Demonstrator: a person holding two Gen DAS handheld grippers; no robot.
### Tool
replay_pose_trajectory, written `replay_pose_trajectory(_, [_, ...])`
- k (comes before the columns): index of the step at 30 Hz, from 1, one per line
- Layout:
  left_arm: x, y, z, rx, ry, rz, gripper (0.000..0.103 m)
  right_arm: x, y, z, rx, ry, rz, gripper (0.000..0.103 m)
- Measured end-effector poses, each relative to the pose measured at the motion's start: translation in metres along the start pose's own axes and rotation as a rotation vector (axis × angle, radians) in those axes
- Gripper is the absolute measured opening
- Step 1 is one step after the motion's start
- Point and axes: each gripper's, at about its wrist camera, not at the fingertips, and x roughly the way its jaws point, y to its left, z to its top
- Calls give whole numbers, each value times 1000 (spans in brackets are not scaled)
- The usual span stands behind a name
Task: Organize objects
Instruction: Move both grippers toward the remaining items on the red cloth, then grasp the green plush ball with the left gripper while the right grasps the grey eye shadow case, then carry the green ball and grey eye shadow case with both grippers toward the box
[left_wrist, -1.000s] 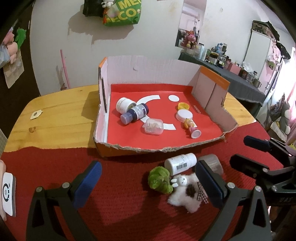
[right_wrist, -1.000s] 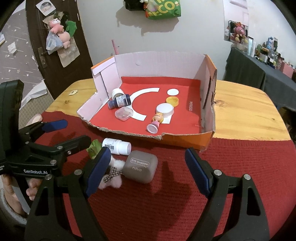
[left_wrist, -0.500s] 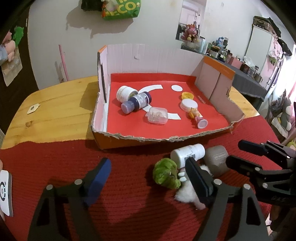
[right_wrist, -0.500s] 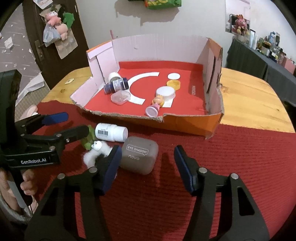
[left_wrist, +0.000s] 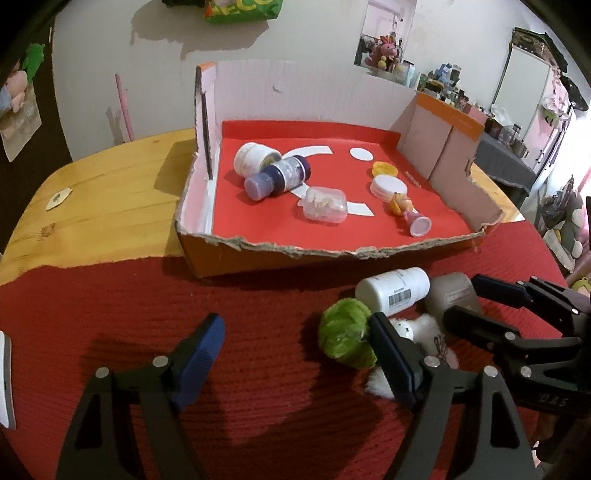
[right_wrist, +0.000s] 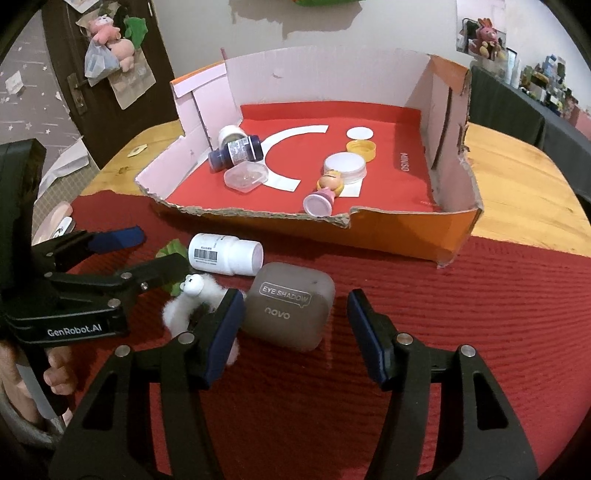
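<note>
Several items were already boxed (right_wrist: 454, 236); pill bottle (right_wrist: 225, 254), eye-shadow case (right_wrist: 290, 310), plush toys (left_wrist: 343, 338) left on desk, both tongs (left_wrist: 295, 354) (right_wrist: 293, 325) held open, empty.

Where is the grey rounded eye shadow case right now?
The grey rounded eye shadow case lies on the red knitted cloth before the cardboard tray, just right of the white pill bottle.

In box (right_wrist: 454, 218): jars (right_wrist: 236, 149), lids (right_wrist: 345, 166), figurine (right_wrist: 325, 192).
Before box, on cloth (right_wrist: 461, 314): bottle (right_wrist: 225, 254), case (right_wrist: 290, 306) right, plush (right_wrist: 192, 299) left.
</note>
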Motion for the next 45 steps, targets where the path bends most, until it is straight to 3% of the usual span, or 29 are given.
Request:
replay_pose_trajectory(7, [3,-4,1,15,5,15,81,10,4,-1,-18,16,-18,57])
replay_pose_trajectory(10, [5,-7,2,23,4,12,74,11,2,0,-11,14,-14,57])
replay_pose_trajectory(13, [5,-12,2,37,2,1,58,11,2,-1,-16,12,-18,55])
replay_pose_trajectory(17, [4,-24,1,72,5,-39,26,10,3,-1,-27,12,-27,55])
replay_pose_trajectory(21, [2,-30,-1,95,-5,-18,26,8,3,-2,-25,11,-24,55])
replay_pose_trajectory(27, [-6,-24,0,59,-10,-48,26,-1,3,-3,-18,-7,-12,55])
replay_pose_trajectory(38, [-39,-27,16,70,-98,-59,26,-44,10,14,-35,-109,0,55])
replay_pose_trajectory(45, [-34,-26,13,61,-75,-69,26,-31,8,6,-15,-72,25,55])
